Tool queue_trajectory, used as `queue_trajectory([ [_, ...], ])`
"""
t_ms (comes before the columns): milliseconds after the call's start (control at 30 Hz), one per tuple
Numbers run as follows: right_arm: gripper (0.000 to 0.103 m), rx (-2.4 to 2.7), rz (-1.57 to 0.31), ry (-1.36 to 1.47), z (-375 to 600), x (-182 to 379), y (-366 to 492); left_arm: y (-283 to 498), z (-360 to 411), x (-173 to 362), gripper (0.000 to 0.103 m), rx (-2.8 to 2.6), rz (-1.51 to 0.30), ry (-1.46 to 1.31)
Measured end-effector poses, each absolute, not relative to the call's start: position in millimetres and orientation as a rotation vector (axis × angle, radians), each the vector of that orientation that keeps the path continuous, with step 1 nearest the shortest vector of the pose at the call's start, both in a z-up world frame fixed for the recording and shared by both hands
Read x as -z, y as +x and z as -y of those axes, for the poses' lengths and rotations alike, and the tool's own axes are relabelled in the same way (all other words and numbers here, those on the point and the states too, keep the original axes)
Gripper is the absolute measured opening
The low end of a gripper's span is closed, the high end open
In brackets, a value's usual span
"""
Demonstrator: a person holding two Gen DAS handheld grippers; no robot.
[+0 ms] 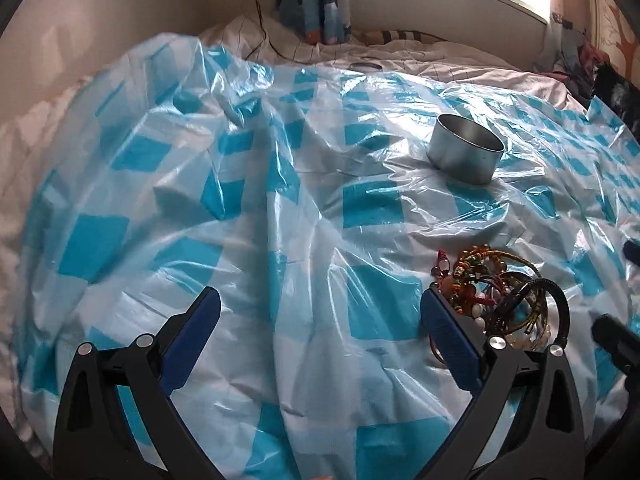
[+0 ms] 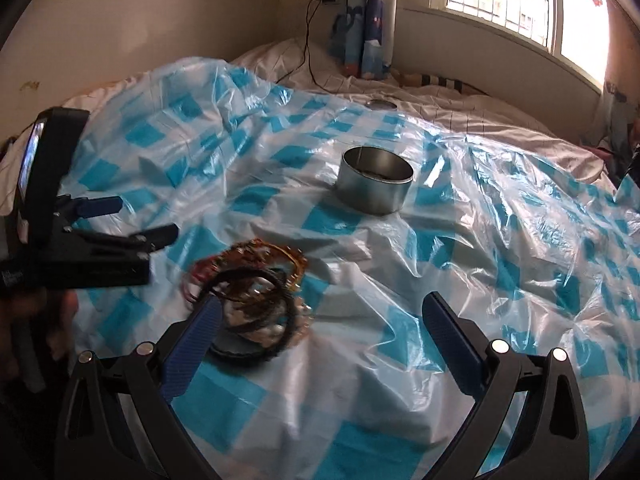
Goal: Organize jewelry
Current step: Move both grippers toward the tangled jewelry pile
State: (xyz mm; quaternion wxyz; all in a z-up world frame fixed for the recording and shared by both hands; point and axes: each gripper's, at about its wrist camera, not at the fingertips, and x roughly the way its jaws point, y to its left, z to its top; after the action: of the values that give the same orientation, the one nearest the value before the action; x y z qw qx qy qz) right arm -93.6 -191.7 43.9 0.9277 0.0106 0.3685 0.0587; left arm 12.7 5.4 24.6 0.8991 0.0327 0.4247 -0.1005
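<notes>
Both claws stand wide open and empty over the bed: the jewelry pile (image 2: 250, 300) lies touching the right claw's (image 2: 320, 344) left finger, just outside the left claw (image 1: 320, 344), with the tin (image 2: 376, 184) well beyond.

Glossy, crinkled plastic sheet (image 1: 280, 200) w/ blue checks; smooth dull-metal tin (image 1: 464, 154); beaded bracelets (image 1: 500, 300) (some cord); matt black gripper fingers (image 1: 450, 344), ribbed blue pads.

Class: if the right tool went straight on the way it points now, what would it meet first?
Probably the plastic sheet over the bed; the right tool is open and empty. The tin sits beyond, the bracelets left. Depth is unclear.
</notes>
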Motion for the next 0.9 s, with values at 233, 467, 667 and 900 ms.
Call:
queue_trajectory([
  [233, 0.068, -0.178, -0.793, 0.017, 185, -36, -79, 15, 5, -22, 0.097, 0.211, -0.888, 0.062],
  [467, 0.044, -0.209, -0.829, 0.017, 179, -28, -73, 10, 11, -26, 0.097, 0.225, -0.872, 0.089],
  [667, 0.042, -0.2, -0.846, 0.039, 182, -24, -72, 9, 10, -25, 0.097, 0.221, -0.867, 0.099],
  [900, 0.042, -0.193, -0.848, 0.045, 183, -23, -72, 8, 9, -24, 0.097, 0.217, -0.858, 0.106],
])
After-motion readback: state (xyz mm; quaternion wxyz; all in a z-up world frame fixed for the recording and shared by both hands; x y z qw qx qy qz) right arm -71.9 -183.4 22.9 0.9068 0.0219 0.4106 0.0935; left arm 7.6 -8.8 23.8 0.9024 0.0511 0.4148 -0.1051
